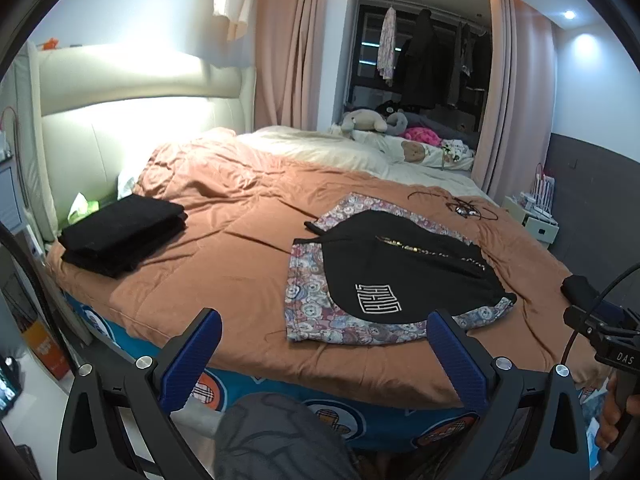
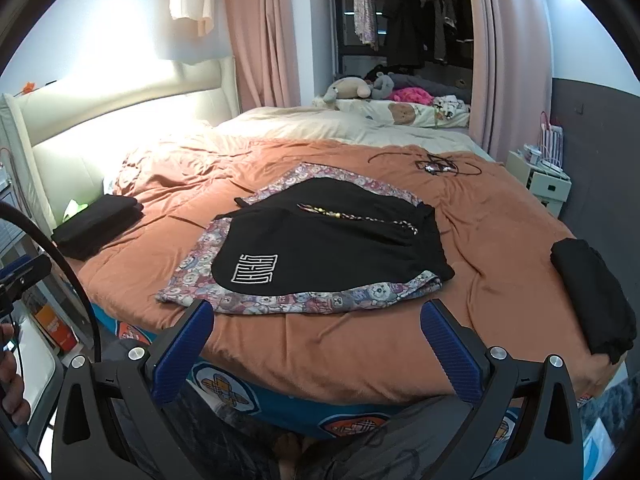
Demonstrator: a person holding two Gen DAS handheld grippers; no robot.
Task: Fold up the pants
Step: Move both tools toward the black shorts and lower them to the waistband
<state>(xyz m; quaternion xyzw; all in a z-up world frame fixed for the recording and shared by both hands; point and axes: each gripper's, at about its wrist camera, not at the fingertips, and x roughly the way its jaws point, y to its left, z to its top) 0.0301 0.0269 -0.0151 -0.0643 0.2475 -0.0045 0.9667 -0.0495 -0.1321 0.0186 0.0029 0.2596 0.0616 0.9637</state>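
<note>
Black shorts [image 1: 404, 268] [image 2: 332, 244] with a white square logo and a gold-trimmed zip lie flat on the orange bedspread, on top of a floral patterned garment [image 1: 308, 304] [image 2: 264, 296]. My left gripper [image 1: 324, 328] hovers open above the bed's near edge, short of the floral cloth, with nothing between its blue pads. My right gripper [image 2: 318, 320] is likewise open and empty, just in front of the same pile. The right tool's body [image 1: 608, 336] shows at the left wrist view's right edge, held by a hand.
A folded black stack [image 1: 120, 234] [image 2: 98, 224] lies at the bed's left. Another folded black piece [image 2: 596, 296] rests at the right edge. Tangled dark cords [image 1: 460, 204] [image 2: 436, 166] lie farther back. Headboard [image 1: 120, 120], pink curtains, plush toys and a white nightstand [image 2: 548, 184] surround the bed.
</note>
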